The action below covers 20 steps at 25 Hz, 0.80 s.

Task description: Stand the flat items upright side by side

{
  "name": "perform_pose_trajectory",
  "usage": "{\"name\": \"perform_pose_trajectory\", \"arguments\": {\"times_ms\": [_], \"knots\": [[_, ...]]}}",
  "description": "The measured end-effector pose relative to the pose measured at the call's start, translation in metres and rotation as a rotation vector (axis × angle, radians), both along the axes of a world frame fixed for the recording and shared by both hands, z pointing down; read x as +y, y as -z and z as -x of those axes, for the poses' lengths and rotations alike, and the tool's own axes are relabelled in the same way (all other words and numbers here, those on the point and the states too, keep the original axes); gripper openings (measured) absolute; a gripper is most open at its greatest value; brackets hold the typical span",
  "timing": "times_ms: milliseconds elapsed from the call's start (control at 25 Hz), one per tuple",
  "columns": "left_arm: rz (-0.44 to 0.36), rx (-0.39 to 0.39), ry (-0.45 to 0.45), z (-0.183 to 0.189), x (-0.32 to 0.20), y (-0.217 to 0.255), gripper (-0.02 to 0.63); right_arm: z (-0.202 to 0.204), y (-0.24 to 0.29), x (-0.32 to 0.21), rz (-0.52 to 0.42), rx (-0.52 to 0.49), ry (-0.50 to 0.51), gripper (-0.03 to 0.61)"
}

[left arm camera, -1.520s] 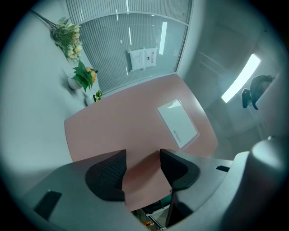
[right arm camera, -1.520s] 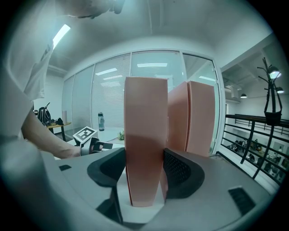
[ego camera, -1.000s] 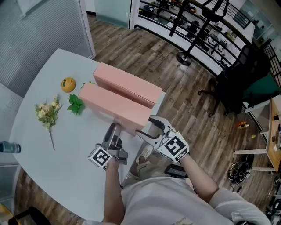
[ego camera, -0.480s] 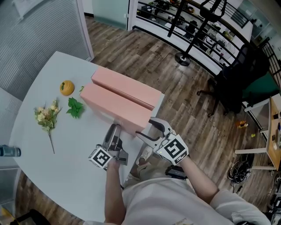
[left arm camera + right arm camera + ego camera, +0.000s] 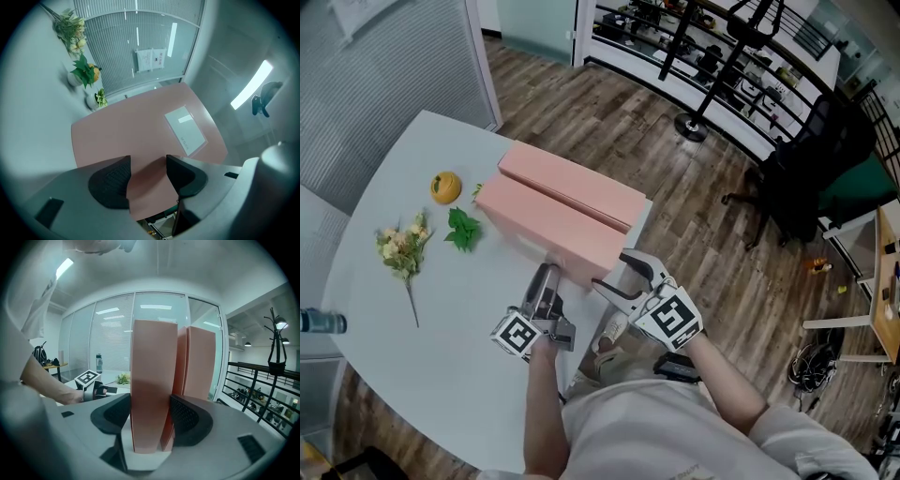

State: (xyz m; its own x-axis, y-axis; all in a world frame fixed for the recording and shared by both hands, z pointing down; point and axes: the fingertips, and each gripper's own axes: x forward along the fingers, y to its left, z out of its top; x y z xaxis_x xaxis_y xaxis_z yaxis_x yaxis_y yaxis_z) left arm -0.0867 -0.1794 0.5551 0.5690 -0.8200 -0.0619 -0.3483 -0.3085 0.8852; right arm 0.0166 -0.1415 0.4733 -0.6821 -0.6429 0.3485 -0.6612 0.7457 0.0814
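I am holding the near box (image 5: pixel 546 225) with both tongs, and it is standing on its long edge on the desk (image 5: pixel 459 361). The right tongs (image 5: pixel 614 274) are clamping its narrow end, with pink card filling the whole gap from pad to pad in the right gripper view. The left tongs (image 5: pixel 546 281) are lying level and low against the same box. In the left gripper view its pads are pinching a strip of pink, and the broad face with a white label (image 5: pixel 185 130) is stretching away ahead of them.

I am judging that I am gripping at two places because a tall, thin box tips easily. One pair is fixing the end while the other is steadying the base.

The far box (image 5: pixel 572 183) is standing upright just past the right tongs' outer pad, parallel to the one I am gripping. The two are sitting very close, though I cannot tell if their faces are touching.

The flowers (image 5: pixel 401 246) are lying well beyond the left tongs, clear of the work.

Both boxes are looking upright and side by side, so I am reckoning the job is nearly finished. The risk is in letting go, since a jerk from either pair could topple the box.
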Motion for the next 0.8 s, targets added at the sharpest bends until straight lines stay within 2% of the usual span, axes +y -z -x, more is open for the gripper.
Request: {"name": "perform_pose_trajectory", "arguments": {"times_ms": [320,520,680,800], "knots": [[0.019,-0.006,0.007,0.004,-0.001,-0.007,0.23,0.001,0.006,0.0,-0.022,0.034,0.002,0.276],[0.021,-0.015,0.009,0.005,0.002,-0.007,0.23,-0.001,0.008,0.002,-0.024,0.02,-0.018,0.276],[0.0,-0.03,0.019,0.01,0.006,0.001,0.23,-0.009,0.012,0.006,-0.033,-0.01,-0.051,0.276],[-0.056,-0.073,0.011,0.009,0.012,0.02,0.23,-0.015,0.018,0.014,-0.037,-0.043,-0.076,0.276]]}}
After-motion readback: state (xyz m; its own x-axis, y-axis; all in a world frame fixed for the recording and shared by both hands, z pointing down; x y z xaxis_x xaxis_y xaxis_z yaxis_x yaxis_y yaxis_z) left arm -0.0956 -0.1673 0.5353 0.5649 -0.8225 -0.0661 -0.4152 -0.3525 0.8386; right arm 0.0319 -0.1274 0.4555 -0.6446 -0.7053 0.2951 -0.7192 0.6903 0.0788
